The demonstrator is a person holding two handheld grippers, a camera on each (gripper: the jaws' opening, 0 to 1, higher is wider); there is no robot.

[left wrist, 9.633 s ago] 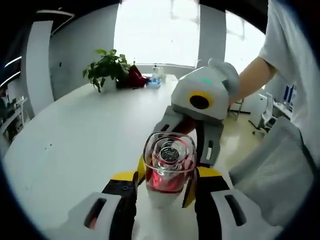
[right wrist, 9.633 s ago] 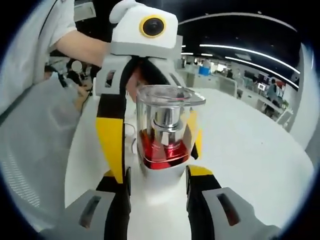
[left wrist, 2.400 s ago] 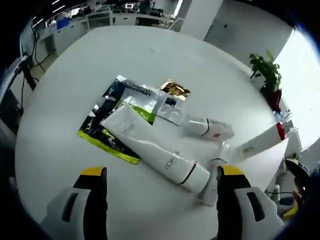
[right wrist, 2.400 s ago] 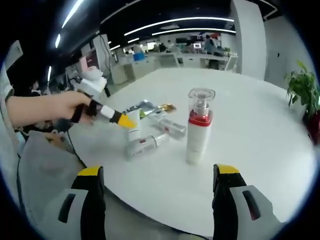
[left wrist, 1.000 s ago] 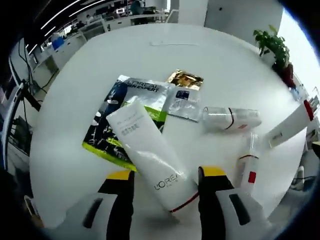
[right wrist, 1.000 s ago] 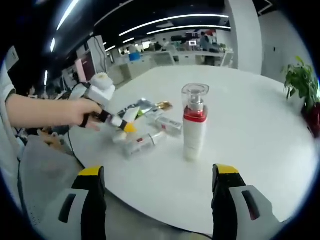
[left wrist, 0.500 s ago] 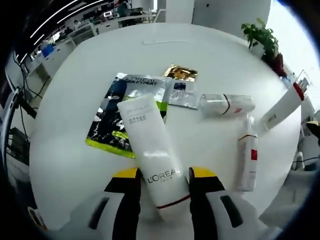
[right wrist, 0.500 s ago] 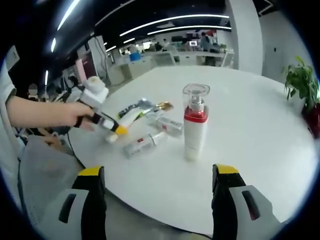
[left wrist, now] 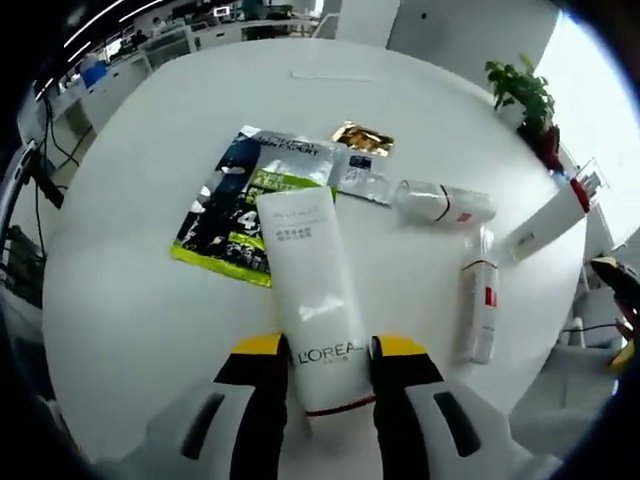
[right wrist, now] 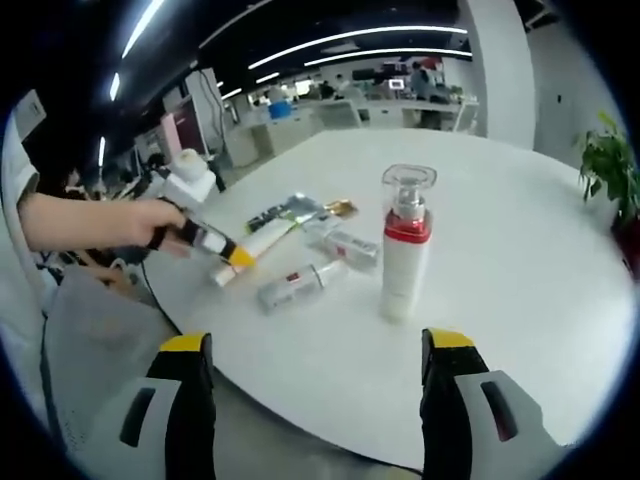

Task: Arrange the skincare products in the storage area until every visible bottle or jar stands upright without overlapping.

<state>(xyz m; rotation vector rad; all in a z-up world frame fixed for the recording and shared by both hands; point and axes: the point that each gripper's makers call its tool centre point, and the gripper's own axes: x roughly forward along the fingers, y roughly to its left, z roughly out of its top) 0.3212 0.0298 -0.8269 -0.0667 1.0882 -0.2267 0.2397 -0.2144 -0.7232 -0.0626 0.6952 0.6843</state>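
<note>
Left hand-held gripper (left wrist: pixel 322 362) clamps the white tube (left wrist: pixel 314 290) lying on the bench (left wrist: pixel 130 290).
Right hand-held gripper (right wrist: pixel 312 352) (jaws wide apart) faces the upright pump bottle (right wrist: pixel 406 255).

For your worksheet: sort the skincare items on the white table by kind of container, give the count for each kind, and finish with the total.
Large squeeze tube: 1
Pump bottle with a red collar, upright: 1
Small bottles lying on their sides: 2
Flat sachets or packets: 3
Total: 7
</note>
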